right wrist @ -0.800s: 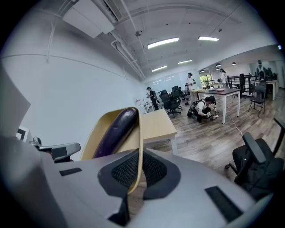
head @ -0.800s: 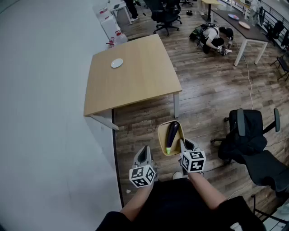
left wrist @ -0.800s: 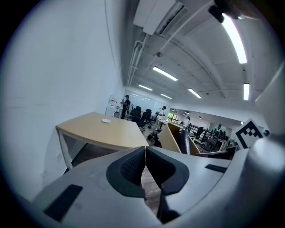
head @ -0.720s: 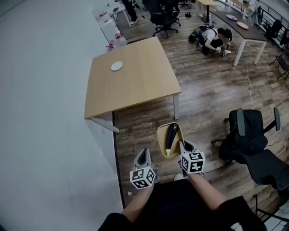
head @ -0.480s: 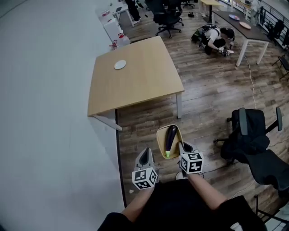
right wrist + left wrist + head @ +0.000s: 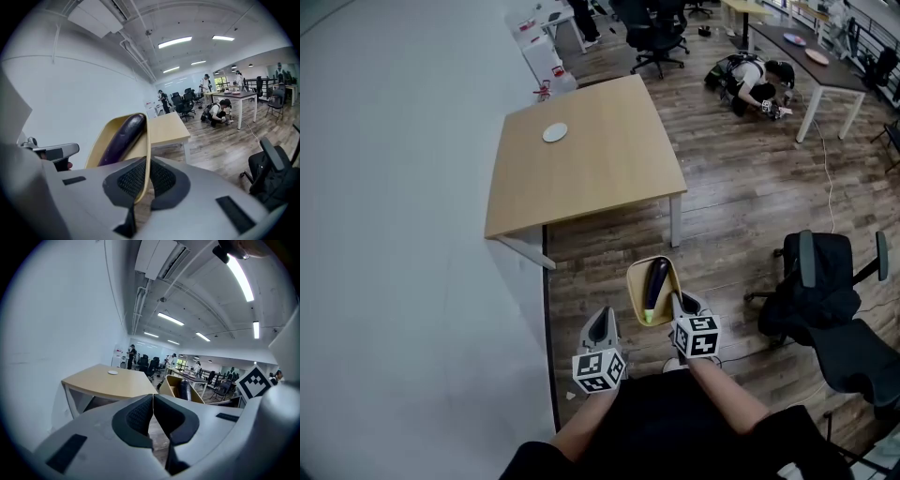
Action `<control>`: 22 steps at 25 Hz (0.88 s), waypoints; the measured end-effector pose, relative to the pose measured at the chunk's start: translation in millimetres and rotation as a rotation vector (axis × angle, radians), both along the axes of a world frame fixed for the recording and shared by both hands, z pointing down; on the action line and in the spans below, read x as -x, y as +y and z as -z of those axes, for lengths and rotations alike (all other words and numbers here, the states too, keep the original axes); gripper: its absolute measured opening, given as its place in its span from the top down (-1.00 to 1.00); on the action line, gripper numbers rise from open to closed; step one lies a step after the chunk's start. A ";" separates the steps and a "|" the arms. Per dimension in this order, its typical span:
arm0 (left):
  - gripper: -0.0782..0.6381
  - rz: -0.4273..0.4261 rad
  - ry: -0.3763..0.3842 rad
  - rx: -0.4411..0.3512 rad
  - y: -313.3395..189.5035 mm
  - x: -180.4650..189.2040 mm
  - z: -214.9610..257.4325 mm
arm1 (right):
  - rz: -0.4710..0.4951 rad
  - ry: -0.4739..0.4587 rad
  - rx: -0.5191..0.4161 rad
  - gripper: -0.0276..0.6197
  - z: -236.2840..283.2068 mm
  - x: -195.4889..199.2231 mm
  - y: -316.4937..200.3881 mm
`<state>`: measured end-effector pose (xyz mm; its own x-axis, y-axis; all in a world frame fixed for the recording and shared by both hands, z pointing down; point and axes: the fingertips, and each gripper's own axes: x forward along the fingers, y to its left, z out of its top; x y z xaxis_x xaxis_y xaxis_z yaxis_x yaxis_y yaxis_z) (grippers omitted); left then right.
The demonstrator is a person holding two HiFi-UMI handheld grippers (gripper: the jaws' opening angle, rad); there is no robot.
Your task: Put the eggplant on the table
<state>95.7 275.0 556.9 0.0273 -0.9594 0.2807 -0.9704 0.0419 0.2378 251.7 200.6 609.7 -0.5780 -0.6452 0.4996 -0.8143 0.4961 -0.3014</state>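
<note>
A dark purple eggplant (image 6: 655,279) lies in a tan wooden tray (image 6: 636,286) held in the air over the floor. My right gripper (image 6: 677,305) is shut on the tray's near rim (image 6: 147,154); the eggplant (image 6: 121,137) shows along the tray's inside. The left gripper (image 6: 600,328) hangs beside it, shut and empty, its pads (image 6: 140,414) pressed together. Ahead stands the light wooden table (image 6: 609,178), which also shows in the left gripper view (image 6: 101,383) and beyond the tray in the right gripper view (image 6: 169,130).
A small white disc (image 6: 555,132) lies on the table's far left. A white wall (image 6: 403,234) runs along the left. A black office chair (image 6: 830,309) stands to the right on the wood floor. A person (image 6: 750,80) crouches by a dark table (image 6: 802,52) far back.
The table has slid slightly right and lower in the head view. Both grippers and the tray keep their places in the frame.
</note>
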 end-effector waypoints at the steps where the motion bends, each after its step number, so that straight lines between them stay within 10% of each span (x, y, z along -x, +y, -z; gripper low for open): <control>1: 0.74 0.011 0.000 0.006 1.3 0.4 -2.5 | 0.002 0.005 0.012 0.72 -5.3 -1.8 0.5; 22: 0.74 -0.058 0.026 0.032 -96.4 7.3 -38.1 | -0.127 0.076 0.109 0.72 -45.7 -7.1 -81.1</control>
<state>88.4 178.7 595.0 0.0908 -0.9464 0.3100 -0.9648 -0.0064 0.2628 258.8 119.4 655.4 -0.4528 -0.6503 0.6100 -0.8910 0.3553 -0.2826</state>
